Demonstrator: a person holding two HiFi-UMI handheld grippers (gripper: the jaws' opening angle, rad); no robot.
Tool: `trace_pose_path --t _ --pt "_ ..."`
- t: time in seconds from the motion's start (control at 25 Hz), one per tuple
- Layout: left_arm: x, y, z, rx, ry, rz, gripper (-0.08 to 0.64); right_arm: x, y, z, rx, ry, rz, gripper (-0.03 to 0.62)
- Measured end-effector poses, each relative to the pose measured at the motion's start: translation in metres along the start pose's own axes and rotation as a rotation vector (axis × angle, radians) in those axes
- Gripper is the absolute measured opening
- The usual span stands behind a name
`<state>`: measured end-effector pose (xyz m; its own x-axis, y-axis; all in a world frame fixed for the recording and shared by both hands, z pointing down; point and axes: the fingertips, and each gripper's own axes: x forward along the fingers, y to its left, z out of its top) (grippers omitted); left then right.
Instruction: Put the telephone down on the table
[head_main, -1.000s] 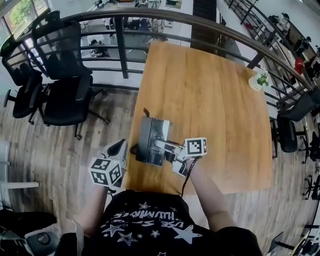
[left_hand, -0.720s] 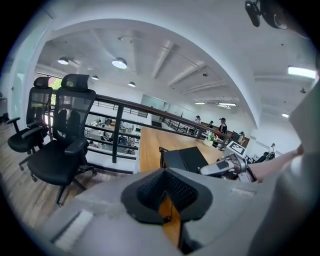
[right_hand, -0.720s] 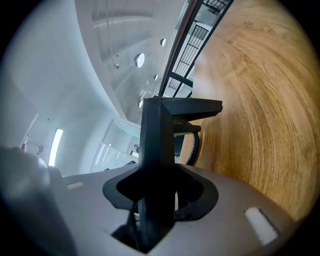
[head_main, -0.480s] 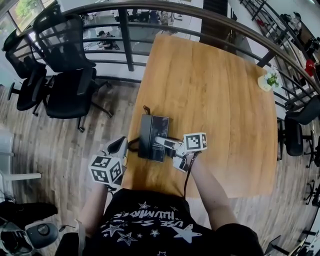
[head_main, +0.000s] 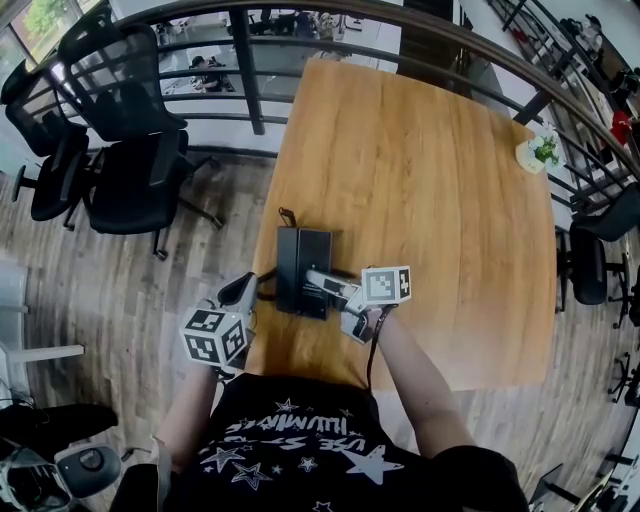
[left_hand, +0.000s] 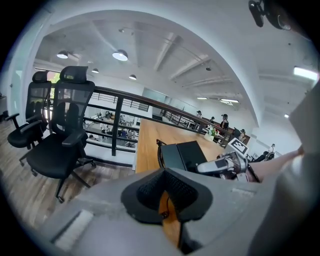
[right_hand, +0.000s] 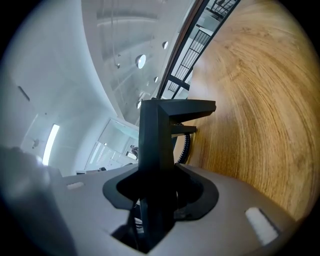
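Observation:
A black telephone (head_main: 300, 262) with a coiled cord (head_main: 287, 215) lies flat at the near left part of the wooden table (head_main: 430, 180). I cannot tell whether its whole base touches the wood. My right gripper (head_main: 313, 279) reaches in from the right and is shut on the telephone's near right edge. In the right gripper view the telephone (right_hand: 156, 132) stands edge-on between the jaws of the right gripper (right_hand: 155, 200). My left gripper (head_main: 241, 292) hovers off the table's left edge, apart from the telephone. Its jaws (left_hand: 164, 197) are shut with nothing between them, and it looks at the telephone (left_hand: 187, 156).
Black office chairs (head_main: 125, 150) stand on the wood floor left of the table. A dark railing (head_main: 250, 70) runs behind the table's far edge. A small potted plant (head_main: 540, 152) sits at the far right corner. The person's torso is at the near edge.
The telephone has sunk toward the table and levelled out, having been tilted and catching light before. Both grippers have come down a little with it.

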<state>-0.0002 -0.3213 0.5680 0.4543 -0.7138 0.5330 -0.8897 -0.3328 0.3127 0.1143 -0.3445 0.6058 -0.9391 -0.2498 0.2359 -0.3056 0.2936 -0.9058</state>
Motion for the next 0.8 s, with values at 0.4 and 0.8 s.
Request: trace_pose_path --t 0.4,0.8 --pt "-0.010 0.000 -0.007 0.003 0.014 -0.014 0.002 -0.002 -0.002 0.002 -0.028 -0.044 -0.106 0.172" --pt "-0.008 0.003 -0.010 0.001 0.004 -0.029 0.002 -0.013 -0.022 0.001 -0.039 -0.056 -0.292 0.225"
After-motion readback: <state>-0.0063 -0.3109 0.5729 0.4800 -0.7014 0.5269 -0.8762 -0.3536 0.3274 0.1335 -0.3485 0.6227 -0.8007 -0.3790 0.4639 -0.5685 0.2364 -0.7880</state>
